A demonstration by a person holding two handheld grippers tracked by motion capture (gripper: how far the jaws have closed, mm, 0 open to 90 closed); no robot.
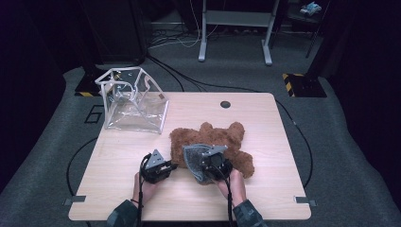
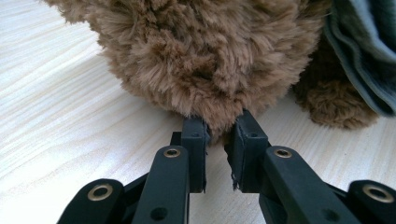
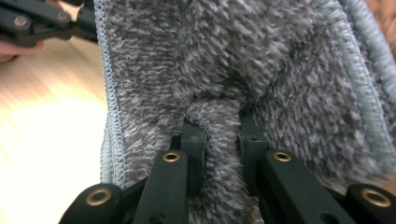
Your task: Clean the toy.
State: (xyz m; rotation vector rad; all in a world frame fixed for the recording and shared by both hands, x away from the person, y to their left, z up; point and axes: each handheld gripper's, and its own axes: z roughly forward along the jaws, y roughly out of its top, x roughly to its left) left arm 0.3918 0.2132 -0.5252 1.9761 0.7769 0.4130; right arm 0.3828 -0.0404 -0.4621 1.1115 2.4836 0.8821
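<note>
My left gripper point(image 2: 218, 128) pinches the brown teddy bear's point(image 2: 205, 51) fur at centre frame; my right gripper point(image 3: 220, 133) clamps the grey towel point(image 3: 261, 70) above it

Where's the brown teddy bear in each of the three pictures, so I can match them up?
High view: the teddy bear lies centre-right on the table, partly under the grey cloth.
Left gripper view: its fur fills the top, pinched by the left tool.
Right gripper view: a brown sliver at the top right corner.
Shared landmark: the grey cloth.
</note>
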